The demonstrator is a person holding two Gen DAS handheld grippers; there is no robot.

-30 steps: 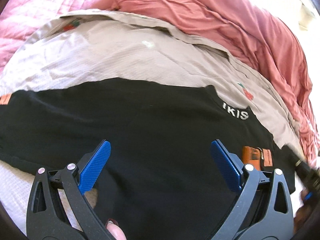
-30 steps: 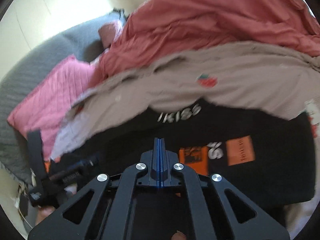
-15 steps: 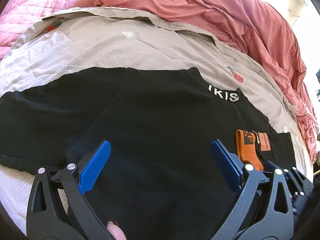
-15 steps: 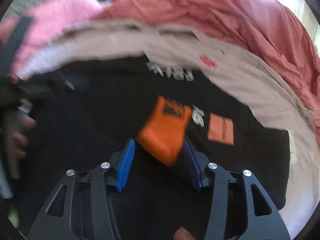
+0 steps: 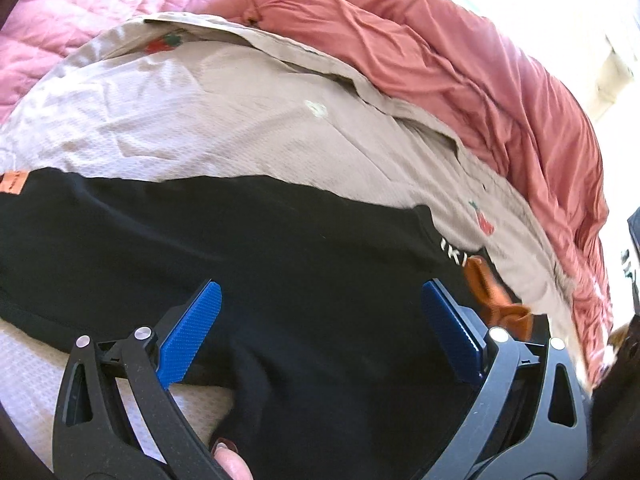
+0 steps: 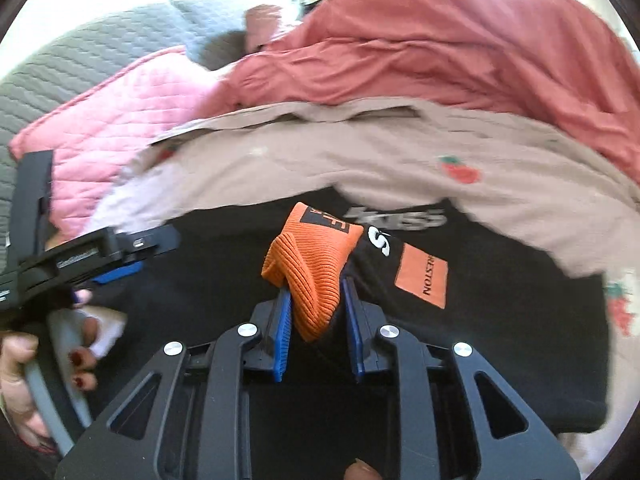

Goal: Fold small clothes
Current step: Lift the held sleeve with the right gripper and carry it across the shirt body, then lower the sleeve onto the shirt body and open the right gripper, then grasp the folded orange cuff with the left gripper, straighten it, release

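Since half a second ago the right claw [image 6: 314, 316] has lifted the orange ribbed cuff [image 6: 316, 268] higher off the black garment [image 6: 500, 340] and carried it toward the collar lettering, and the left wrist view has swung so the garment's left end with its small orange tag [image 5: 13, 181] is back in sight.

The bed [image 5: 240, 120] carries everything: a beige strawberry-print cover [image 6: 320, 160] with a rumpled red sheet [image 6: 460, 48] and a pink quilted pillow [image 6: 104, 120] behind it. The black garment lies spread across the cover, wide and mostly flat.

By my reading the fold is barely begun. One sleeve end is raised, probably to be laid inward over the body; the other side and the final halving appear undone.

The right claw's blue pads sit on either side of the orange cuff, clamped on it, though the right pad seems to show a sliver of gap, so the hold may be light. The left claw [image 5: 320, 336] hovers over the garment's near edge with its pads wide apart, holding nothing.

The garment's lower hem is cut off behind both claws. The collar lettering is blurred and half covered by the cuff. Whether the sleeve below the cuff is twisted cannot be seen. In the left wrist view the cuff [image 5: 496, 300] is a smeared orange shape.
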